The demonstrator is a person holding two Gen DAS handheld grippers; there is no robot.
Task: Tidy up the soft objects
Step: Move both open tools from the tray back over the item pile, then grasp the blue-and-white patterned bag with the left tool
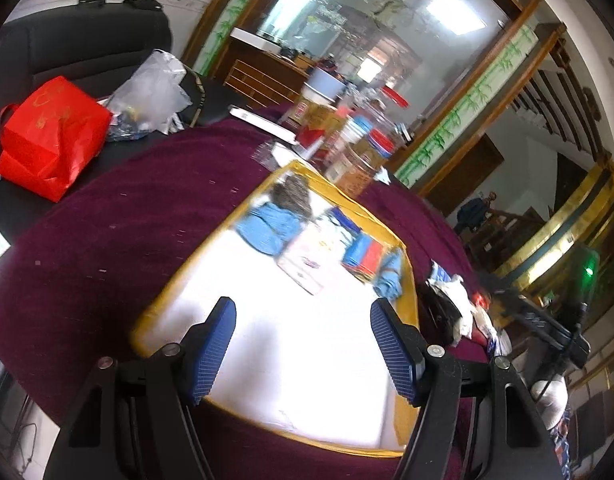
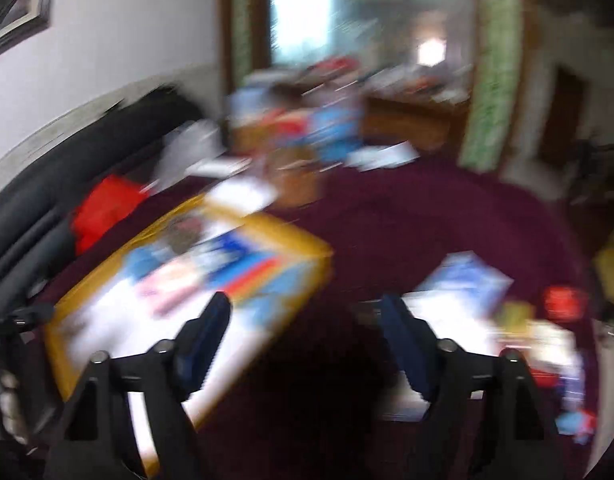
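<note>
A white tray with a yellow rim (image 1: 211, 248) lies on the maroon tablecloth. At its far end lie a blue cloth (image 1: 269, 230), a grey furry piece (image 1: 293, 196), a pale pink pack (image 1: 311, 260), a blue-and-red pack (image 1: 365, 258) and a small blue cloth (image 1: 391, 280). My left gripper (image 1: 303, 334) is open and empty above the tray's near half. My right gripper (image 2: 305, 324) is open and empty over the tablecloth, right of the tray (image 2: 303, 256). The right wrist view is blurred. A pile of soft items (image 1: 455, 300) lies right of the tray, also shown blurred (image 2: 519, 328).
Jars and bottles (image 1: 355, 148) stand beyond the tray. A red bag (image 1: 47, 140) and a clear plastic bag (image 1: 155, 88) sit on a black chair at the left. A wooden cabinet and a mirror stand behind. A staircase is at the right.
</note>
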